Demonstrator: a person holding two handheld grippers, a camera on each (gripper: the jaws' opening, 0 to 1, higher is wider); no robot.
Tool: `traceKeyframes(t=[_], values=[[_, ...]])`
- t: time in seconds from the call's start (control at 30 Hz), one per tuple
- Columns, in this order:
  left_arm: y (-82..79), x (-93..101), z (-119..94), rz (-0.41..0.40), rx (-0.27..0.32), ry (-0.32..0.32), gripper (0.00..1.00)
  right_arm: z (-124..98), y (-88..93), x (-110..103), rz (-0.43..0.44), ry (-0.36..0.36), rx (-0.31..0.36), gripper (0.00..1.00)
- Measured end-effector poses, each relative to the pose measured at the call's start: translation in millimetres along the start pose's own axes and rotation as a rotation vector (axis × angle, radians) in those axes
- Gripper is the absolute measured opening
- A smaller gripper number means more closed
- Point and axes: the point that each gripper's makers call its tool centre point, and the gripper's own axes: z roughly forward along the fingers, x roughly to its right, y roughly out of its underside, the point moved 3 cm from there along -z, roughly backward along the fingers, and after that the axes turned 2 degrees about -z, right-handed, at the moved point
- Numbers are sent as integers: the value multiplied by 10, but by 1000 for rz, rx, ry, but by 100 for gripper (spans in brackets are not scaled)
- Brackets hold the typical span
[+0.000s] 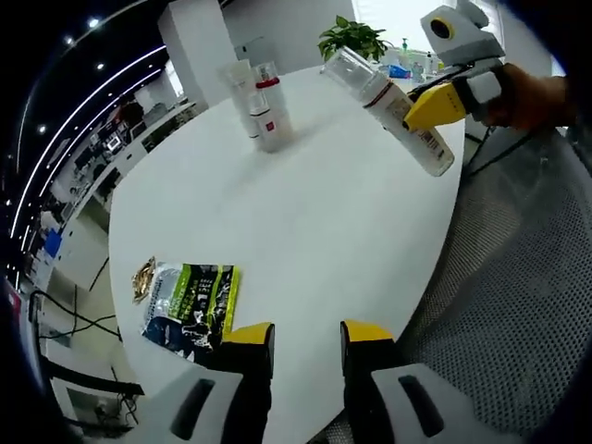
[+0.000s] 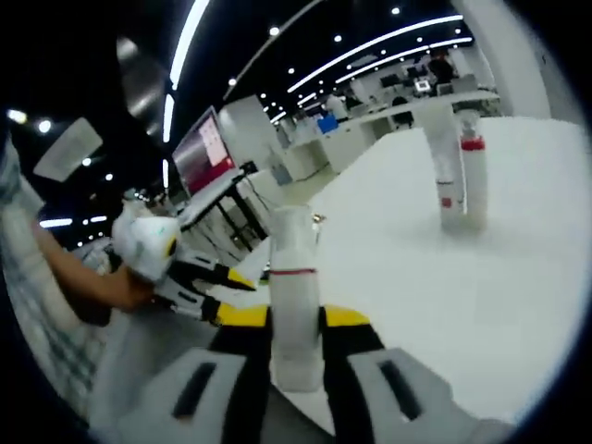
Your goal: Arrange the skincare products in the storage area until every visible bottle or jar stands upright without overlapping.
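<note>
Left gripper view: yellow-tipped left gripper point(image 1: 307, 347) hovering low at the near rim of a white oval table point(image 1: 305, 222), jaws apart with bare tabletop between them. Just to its left, lying flat near the table edge, a green-and-black snack packet point(image 1: 191, 303) with a gold crimped end. Farther across the table, two tall pale bottles with red bands point(image 1: 262, 106) standing upright side by side, close together; whether touching cannot be told. At upper right, lifted clear of the tabletop and tilted, a white clear-capped bottle point(image 1: 393, 108) clamped in the right gripper point(image 1: 427, 109), a hand behind it. Beyond the far edge, a leafy potted plant point(image 1: 352, 39). Grey mesh flooring point(image 1: 518, 277) to the right of the table.

Right gripper view: right gripper point(image 2: 295, 316) closed tight on the white clear-capped bottle point(image 2: 294, 287), a thin red line ringing it below the cap, the bottle rising straight up between the yellow jaw tips. Upper right, the two tall pale bottles with red bands point(image 2: 459, 176) upright on the white oval table point(image 2: 481, 287). At left, the left gripper point(image 2: 227, 291) in a person's hand, jaws apart. Office desks and ceiling light strips in the background.
</note>
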Motion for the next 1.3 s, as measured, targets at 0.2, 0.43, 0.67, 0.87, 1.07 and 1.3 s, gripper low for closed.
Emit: traceKeyframes(t=[0.2,0.43,0.67,0.87,1.07,1.3], values=[[81,-81,-17,-124,-5,-7,29,-72,-58,-32,33,-23,41,18],[-252,-138,-195,-234,199,16,38,-120,-209,-80,144,-80,130,18],[-847,-126,-427,-522,481,156,38,-177,-300,-74,186,-103,188,18],[-1042,67,-527,-742,712,343,38,-194,-275,-84,178,-100,185,18],[-979,270,-485,-766,723,426,38,-198,-251,-66,213,-115,175,18],[-1113,431,-606,-828,768,648,16,-180,-257,-142,218,-165,167,18]])
